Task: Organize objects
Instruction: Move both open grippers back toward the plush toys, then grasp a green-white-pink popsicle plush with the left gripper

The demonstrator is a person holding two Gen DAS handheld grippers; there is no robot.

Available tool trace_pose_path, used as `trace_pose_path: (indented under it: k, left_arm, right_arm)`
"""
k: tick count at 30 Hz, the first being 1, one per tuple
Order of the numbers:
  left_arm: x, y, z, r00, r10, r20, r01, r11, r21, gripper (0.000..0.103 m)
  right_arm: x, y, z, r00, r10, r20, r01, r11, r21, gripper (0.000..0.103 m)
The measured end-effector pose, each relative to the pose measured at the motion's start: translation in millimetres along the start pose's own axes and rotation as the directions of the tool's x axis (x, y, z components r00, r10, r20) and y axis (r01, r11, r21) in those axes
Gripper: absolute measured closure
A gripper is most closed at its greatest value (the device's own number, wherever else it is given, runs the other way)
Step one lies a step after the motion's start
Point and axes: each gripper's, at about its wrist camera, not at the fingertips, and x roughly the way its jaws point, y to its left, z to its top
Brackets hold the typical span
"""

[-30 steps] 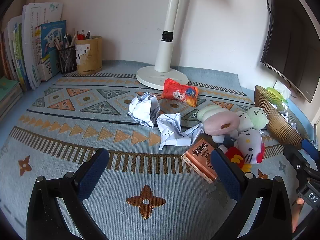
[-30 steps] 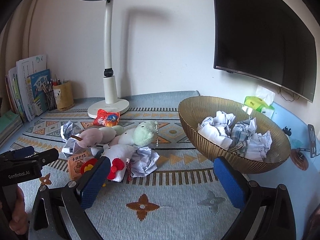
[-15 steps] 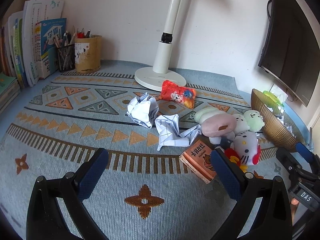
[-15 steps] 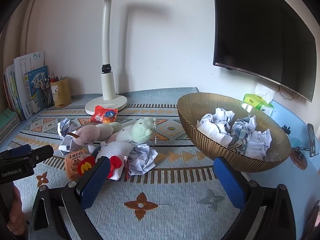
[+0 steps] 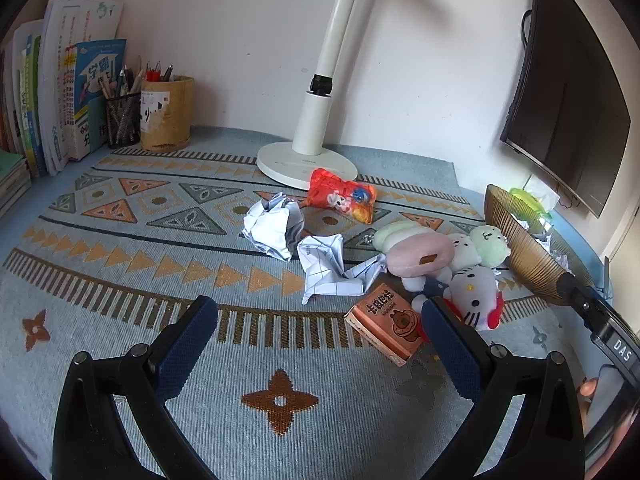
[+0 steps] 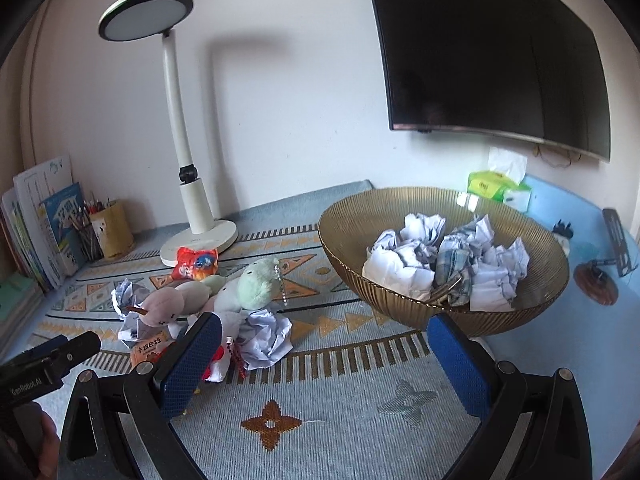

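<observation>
Two crumpled paper balls lie mid-mat, a third by the plush toys. An orange snack box, a red snack bag and several plush toys are piled at centre right. A gold bowl holds several crumpled papers. My left gripper is open and empty above the mat, short of the box. My right gripper is open and empty, between the toy pile and the bowl.
A white desk lamp stands at the back. Pen holders and books line the back left. A monitor hangs on the wall, a green tissue box behind the bowl.
Both grippers have shifted slightly; the right view has tilted up and drawn closer to the bowl. Nothing was grasped or moved on the mat.
</observation>
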Motion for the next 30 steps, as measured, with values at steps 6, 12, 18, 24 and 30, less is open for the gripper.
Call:
trace_pose_path:
  k: [6,12,18,24,30]
  left_arm:
    - [0.7,-1.0,0.9,0.999,-0.04,-0.009,0.04,0.999,-0.001,0.001]
    - [18.5,-16.4,31.3,0.973,-0.2,-0.111,0.206,0.978,0.042,0.001]
    - [72.5,-44.7,73.7,0.92,-0.276,-0.279,0.302,0.952,0.052,0.001]
    - [133.8,-47.2,65.2,0.867,-0.27,-0.419,0.294,0.956,-0.009,0.021]
    - [129.7,-51.7,57.5,0.873,-0.276,-0.401,0.31,0.95,0.02,0.056]
  right_arm:
    - [9.9,-1.5,-0.3,0.995,0.077,-0.058,-0.077,0.997,0.005,0.025]
    - [20.1,3.7,2.6,0.984,0.126,-0.127,-0.125,0.992,0.009,0.034]
    - [59.5,8.8,28.2,0.938,0.243,-0.245,-0.198,0.961,0.193,0.032]
    - [117.5,4.9,31.9,0.898,0.297,-0.325,-0.18,0.921,0.344,0.032]
    - [125.9,15.3,32.1,0.898,0.321,-0.302,-0.23,0.926,0.3,0.072]
